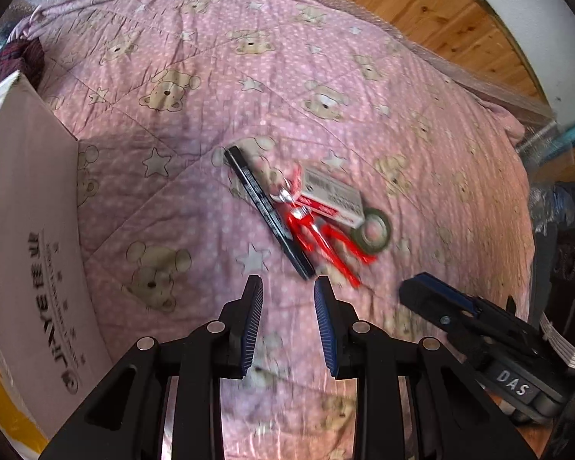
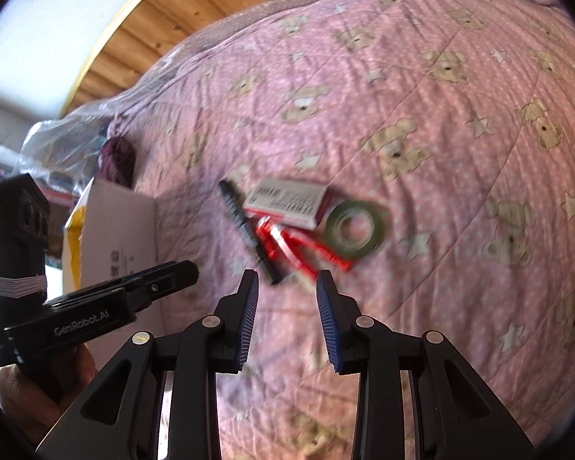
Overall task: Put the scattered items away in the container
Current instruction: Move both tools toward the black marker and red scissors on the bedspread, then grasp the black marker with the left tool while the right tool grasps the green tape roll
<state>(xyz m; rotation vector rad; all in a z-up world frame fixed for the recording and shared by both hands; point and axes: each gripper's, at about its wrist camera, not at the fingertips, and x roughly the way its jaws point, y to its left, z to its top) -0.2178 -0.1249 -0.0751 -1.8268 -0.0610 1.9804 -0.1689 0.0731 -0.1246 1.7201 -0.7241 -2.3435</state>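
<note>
black pen (image 1: 266, 211) | long axis diagonal, near end toward left claw (image 1: 288, 291)

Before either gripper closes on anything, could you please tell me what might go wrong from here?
The long black pen, red-handled pliers, small white-and-red box and green tape roll lie touching in one cluster, so a grasp may snag or drag a neighbour. The soft pink quilt could sag or get pinched. Both open grippers, left and right, aim at the same cluster and could collide.
</note>
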